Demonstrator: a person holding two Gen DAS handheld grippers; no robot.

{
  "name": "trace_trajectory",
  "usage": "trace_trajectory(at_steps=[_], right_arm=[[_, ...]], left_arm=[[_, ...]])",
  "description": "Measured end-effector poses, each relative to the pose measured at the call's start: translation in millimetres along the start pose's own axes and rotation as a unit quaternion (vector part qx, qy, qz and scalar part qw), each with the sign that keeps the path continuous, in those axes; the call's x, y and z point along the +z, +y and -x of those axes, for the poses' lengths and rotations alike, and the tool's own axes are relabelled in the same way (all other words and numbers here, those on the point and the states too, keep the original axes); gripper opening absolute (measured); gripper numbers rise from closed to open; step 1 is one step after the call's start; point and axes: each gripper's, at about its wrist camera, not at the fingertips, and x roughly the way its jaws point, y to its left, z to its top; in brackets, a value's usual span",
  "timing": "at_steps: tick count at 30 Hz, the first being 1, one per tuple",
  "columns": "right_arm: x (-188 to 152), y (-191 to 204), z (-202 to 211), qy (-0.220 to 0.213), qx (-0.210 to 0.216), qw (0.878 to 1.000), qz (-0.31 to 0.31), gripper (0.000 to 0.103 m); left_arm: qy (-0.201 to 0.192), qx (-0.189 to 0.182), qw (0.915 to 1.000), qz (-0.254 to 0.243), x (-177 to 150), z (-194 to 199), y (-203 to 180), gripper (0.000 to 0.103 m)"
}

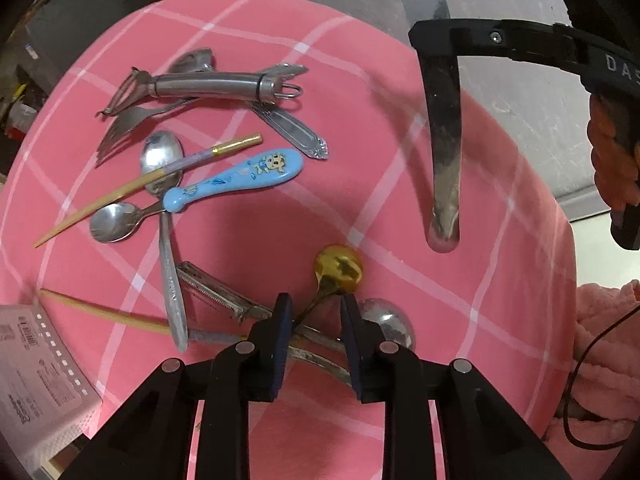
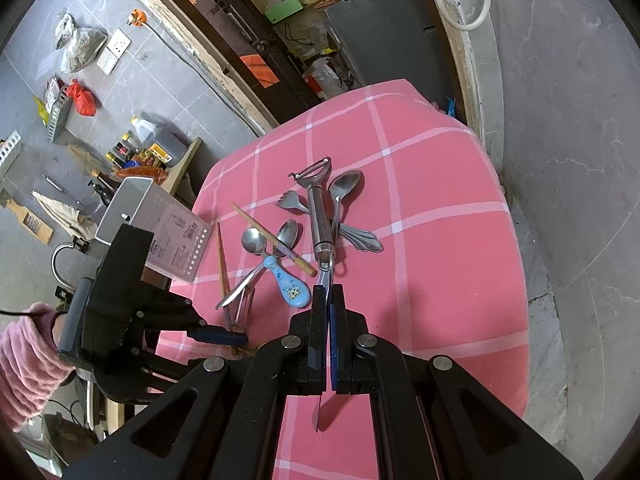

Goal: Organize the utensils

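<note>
- Black left gripper (image 1: 314, 314) fills the bottom of the left wrist view, pointing down at the pink checked surface (image 1: 400, 168); its blue pads stand apart with the thin stem of a gold spoon (image 1: 339, 265) between them, and whether they touch it cannot be told.
- Just right of the gold spoon lies a steel spoon (image 1: 386, 320), its bowl beside the right finger.
- Right gripper (image 2: 328, 300), low centre of the right wrist view, is pressed together on a table knife (image 1: 443, 152), whose blade hangs in the upper right of the left view.
- At left of that view lies a pile: a steel peeler (image 1: 204, 85) across a fork (image 1: 120, 128), a blue child's spoon (image 1: 236, 179), two more spoons and a chopstick (image 1: 148, 184).
- Another chopstick (image 1: 108, 314) lies at lower left, near a serrated clip (image 1: 216, 292).
- White box-like holder (image 2: 132, 208) stands at the surface's left edge in the right view.
- Pink sleeve (image 2: 24, 364) shows at far left.
</note>
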Motion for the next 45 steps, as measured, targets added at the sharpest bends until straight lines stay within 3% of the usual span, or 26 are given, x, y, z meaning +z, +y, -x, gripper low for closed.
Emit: trace_trajectory(at_steps=[3, 5, 8, 10, 14, 20, 26, 29, 35, 40, 45], right_arm=[[0.6, 0.0, -1.2, 0.001, -0.001, 1.000, -0.001, 0.002], [0.9, 0.7, -1.3, 0.000, 0.000, 1.000, 0.002, 0.002], [1.2, 3.8, -0.5, -0.003, 0.001, 1.000, 0.008, 0.002], [1.2, 6.0, 1.3, -0.006, 0.001, 1.000, 0.012, 0.002], [1.8, 9.0, 3.4, -0.012, 0.003, 1.000, 0.014, 0.002], [7.7, 22.4, 8.1, -0.029, 0.012, 0.999, 0.028, 0.002], [26.1, 50.6, 25.7, -0.078, 0.027, 0.994, 0.065, 0.002], [39.1, 65.2, 33.0, -0.101, 0.038, 0.991, 0.079, 0.002], [75.3, 106.1, 37.3, -0.154, 0.085, 0.978, 0.109, 0.002], [110.1, 157.7, 32.7, -0.195, 0.143, 0.960, 0.142, 0.002], [134.0, 219.9, 14.1, -0.225, 0.191, 0.939, 0.176, 0.002]], left_arm=[[0.012, 0.011, 0.9999, -0.006, 6.4, -4.9, -1.9, 0.012], [0.021, -0.006, 0.9997, 0.007, 8.1, -10.5, -4.9, 0.009], [-0.003, -0.014, 0.9993, 0.034, 3.7, -9.5, -0.7, 0.004], [-0.033, -0.053, 0.9937, 0.093, -7.0, -1.4, 14.0, 0.004], [-0.103, -0.089, 0.9757, 0.172, -25.9, 12.2, 29.6, 0.004], [-0.214, -0.099, 0.9395, 0.248, -48.1, 35.5, 33.2, 0.003], [-0.337, -0.083, 0.8867, 0.305, -64.2, 91.2, 51.7, 0.003], [-0.380, -0.067, 0.8657, 0.319, -65.1, 113.9, 56.9, 0.003], [-0.438, -0.003, 0.8324, 0.339, -72.5, 164.7, 82.3, 0.003], [-0.470, 0.076, 0.8036, 0.357, -96.1, 216.9, 120.3, 0.003], [-0.488, 0.125, 0.7750, 0.381, -128.3, 247.5, 159.6, 0.003]])
